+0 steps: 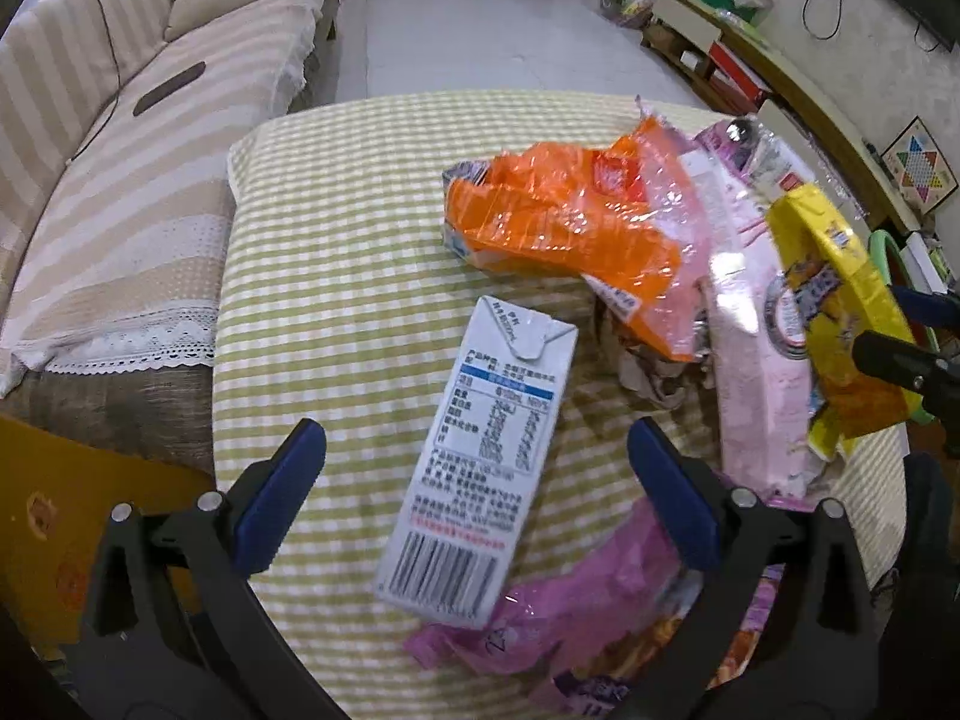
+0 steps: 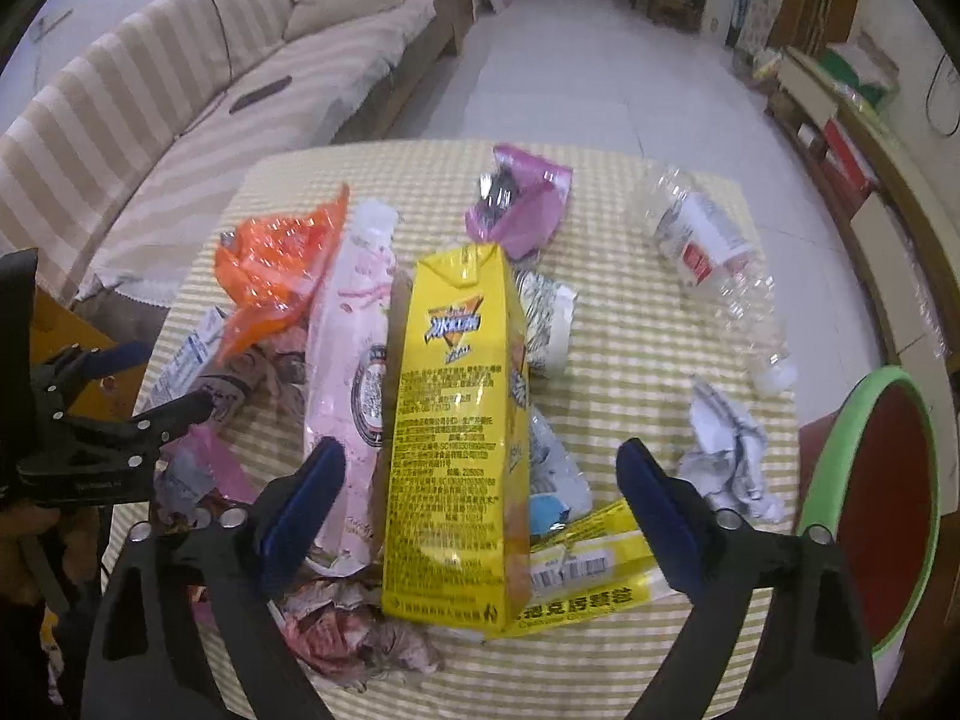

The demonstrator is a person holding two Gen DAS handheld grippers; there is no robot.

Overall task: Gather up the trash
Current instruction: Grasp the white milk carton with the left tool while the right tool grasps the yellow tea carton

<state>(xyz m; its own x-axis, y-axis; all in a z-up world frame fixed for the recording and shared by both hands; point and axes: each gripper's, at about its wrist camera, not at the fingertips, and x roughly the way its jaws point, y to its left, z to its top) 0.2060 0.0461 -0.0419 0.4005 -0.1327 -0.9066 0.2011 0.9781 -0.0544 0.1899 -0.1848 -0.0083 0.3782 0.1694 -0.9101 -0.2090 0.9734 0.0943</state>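
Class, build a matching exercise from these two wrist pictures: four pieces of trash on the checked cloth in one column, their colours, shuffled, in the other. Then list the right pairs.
Things:
1. drink carton between the right tongs
2. carton between the left tongs
3. crinkled wrapper
4. plastic bottle

Colours:
A. clear
B. orange
C. yellow
D. white

Pairs: 1-C, 2-D, 3-B, 4-A

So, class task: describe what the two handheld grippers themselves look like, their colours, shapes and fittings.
The left gripper and the right gripper match: curved matte-black frames with silver round rivets at the joints, and two jaws each faced with a flat dark-blue pad. No cables or sleeves can be made out.
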